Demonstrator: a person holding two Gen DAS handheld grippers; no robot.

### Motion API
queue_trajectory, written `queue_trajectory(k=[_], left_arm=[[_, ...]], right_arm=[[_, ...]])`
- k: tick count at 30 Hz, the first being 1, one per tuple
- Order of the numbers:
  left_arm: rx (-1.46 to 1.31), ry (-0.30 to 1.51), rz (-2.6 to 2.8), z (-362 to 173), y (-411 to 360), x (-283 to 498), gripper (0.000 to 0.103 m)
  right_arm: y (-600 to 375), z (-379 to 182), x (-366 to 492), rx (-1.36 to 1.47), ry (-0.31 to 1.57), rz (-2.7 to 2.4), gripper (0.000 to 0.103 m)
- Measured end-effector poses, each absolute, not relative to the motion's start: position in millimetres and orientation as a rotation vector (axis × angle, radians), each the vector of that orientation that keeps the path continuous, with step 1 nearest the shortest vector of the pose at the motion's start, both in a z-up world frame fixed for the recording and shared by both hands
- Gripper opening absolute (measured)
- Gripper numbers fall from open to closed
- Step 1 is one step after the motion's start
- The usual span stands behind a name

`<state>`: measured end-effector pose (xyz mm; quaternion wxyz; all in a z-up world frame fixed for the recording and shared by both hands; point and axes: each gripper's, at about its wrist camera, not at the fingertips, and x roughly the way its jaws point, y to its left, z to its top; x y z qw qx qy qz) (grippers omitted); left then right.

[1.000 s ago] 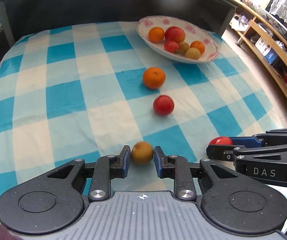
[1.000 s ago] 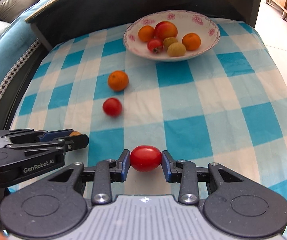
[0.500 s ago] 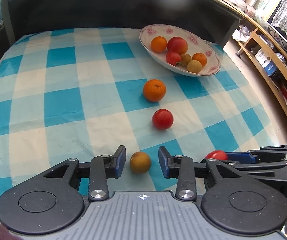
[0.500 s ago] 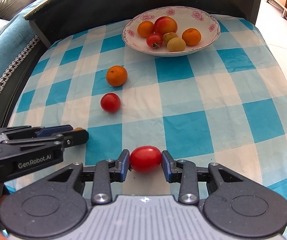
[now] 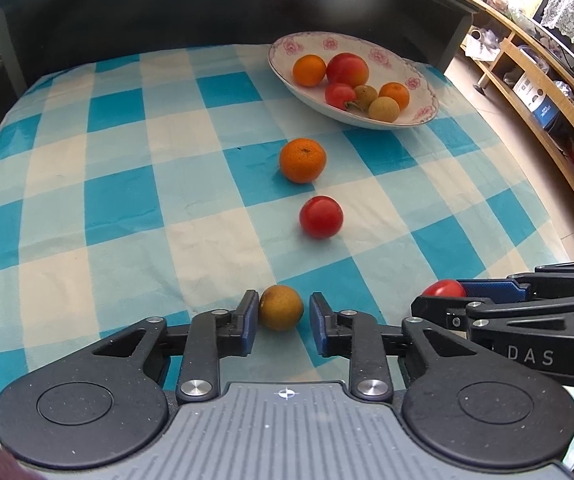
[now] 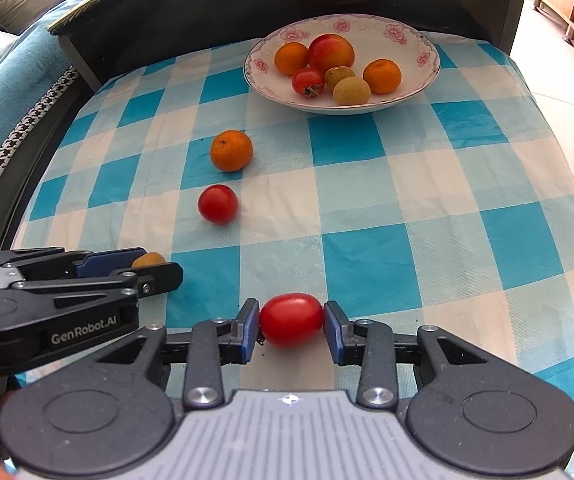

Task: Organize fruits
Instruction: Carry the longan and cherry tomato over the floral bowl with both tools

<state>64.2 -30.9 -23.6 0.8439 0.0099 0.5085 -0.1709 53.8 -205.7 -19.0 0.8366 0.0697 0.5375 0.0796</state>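
Note:
My left gripper is open around a small brown-yellow fruit on the checked cloth; the left pad touches it and a gap shows on the right. My right gripper is shut on an oval red tomato low over the cloth. An orange and a round red tomato lie loose further ahead. The floral bowl at the far right holds several fruits. The right gripper also shows in the left wrist view, the left gripper in the right wrist view.
A blue and cream checked cloth covers the table. A dark raised back wall runs behind the bowl. Wooden shelving stands off to the right, a sofa to the left.
The left gripper's jaws opened wide half a second ago, then narrowed partly around the brown fruit. Both grippers shifted a little. The right gripper kept its hold on the oval tomato.

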Motion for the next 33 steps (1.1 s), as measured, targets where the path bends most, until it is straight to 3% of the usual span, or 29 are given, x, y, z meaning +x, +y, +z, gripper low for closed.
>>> queue_trajectory(k=[33], left_arm=[[-0.062, 0.975, -0.425, 24, -56, 111, 0.032]], right_arm=[[-226, 27, 88, 0.230, 1.012, 0.149, 0.037]])
